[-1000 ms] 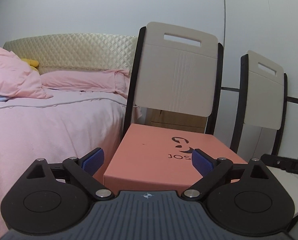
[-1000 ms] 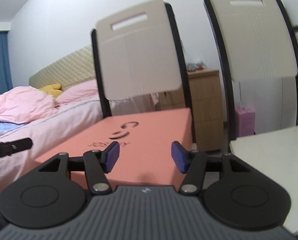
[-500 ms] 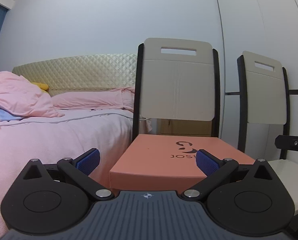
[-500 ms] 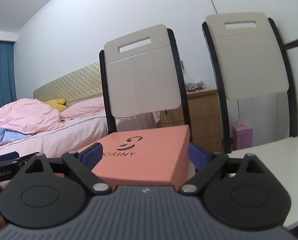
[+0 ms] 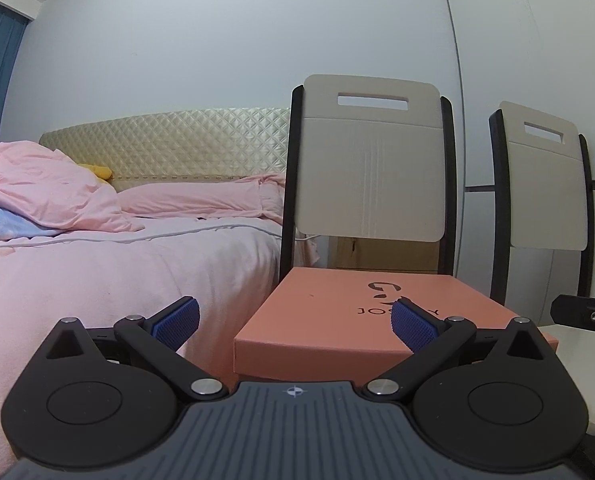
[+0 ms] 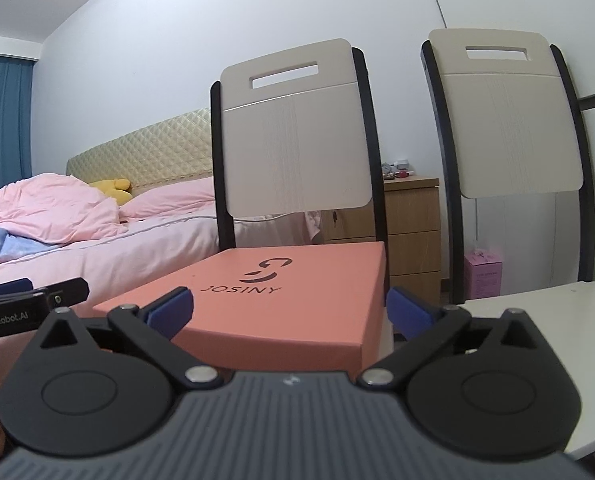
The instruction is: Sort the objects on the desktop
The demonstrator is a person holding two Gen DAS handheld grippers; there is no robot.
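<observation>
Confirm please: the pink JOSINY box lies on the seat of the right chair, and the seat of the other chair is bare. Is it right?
Not quite. In the right wrist view the pink JOSINY box lies on the seat of the left chair, the one beside the bed. The bare white seat belongs to the right chair.

A salmon-pink box (image 6: 297,300) carries dark lettering. The 2 chairs (image 6: 293,136) have cream backs in black frames. The bedding (image 5: 109,276) is pale pink, the headboard (image 5: 169,144) a quilted cream diamond pattern, the curtain (image 6: 1,120) blue.
</observation>
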